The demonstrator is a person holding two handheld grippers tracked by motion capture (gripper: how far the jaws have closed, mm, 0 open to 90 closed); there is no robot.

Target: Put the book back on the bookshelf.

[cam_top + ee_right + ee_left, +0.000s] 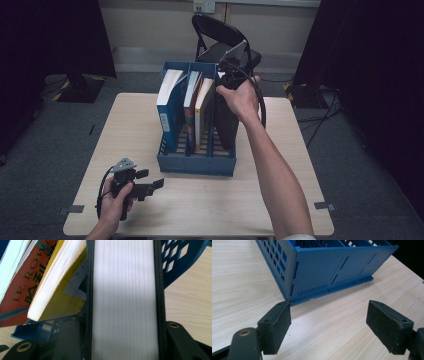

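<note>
Three books (187, 102) crowd black book (226, 120) in rack (196, 165).

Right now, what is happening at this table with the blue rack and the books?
A person is working with two handheld grippers. The right gripper is clamped on a thick black-covered book, standing in the right compartment of the blue plastic file rack. Three more books lean in the other compartments. The left gripper hangs open over the light wooden table, holding nothing.

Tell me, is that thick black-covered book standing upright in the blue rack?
Upright. The black book stands on end in the blue rack, right claw clamped across its covers.
</note>
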